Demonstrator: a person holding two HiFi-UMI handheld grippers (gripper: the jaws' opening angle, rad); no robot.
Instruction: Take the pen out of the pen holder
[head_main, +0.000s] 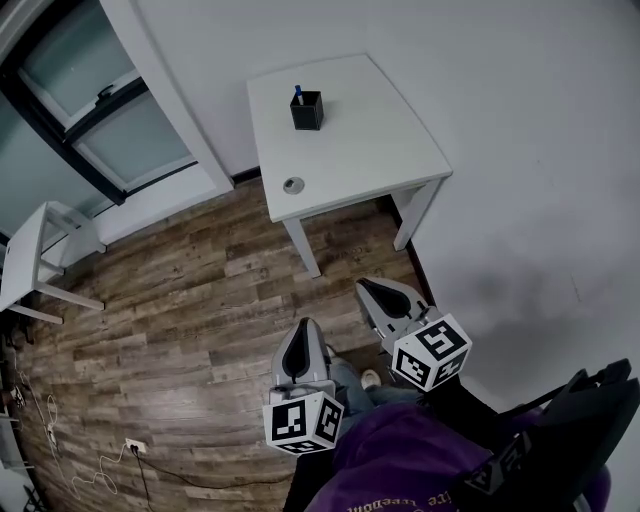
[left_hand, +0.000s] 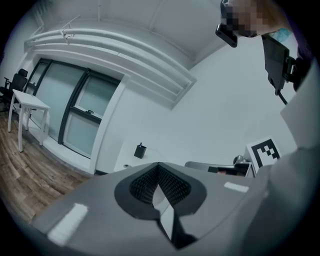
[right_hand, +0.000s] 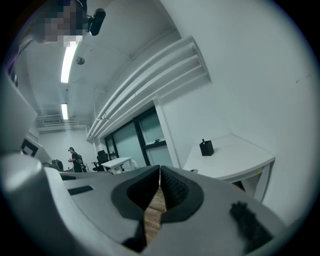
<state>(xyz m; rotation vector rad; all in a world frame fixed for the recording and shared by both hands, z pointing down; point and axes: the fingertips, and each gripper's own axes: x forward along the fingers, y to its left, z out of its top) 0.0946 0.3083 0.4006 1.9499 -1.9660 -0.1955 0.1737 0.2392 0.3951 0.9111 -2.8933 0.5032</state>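
The left claw and right claw are both closed on nothing; the pen stands in the pen holder on the bench, well ahead of both; arriving still closed would likely topple the holder.

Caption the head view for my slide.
Left tongs and right tongs, shut and empty, over the wood floor, short of the white table with the blue pen in its pen holder.
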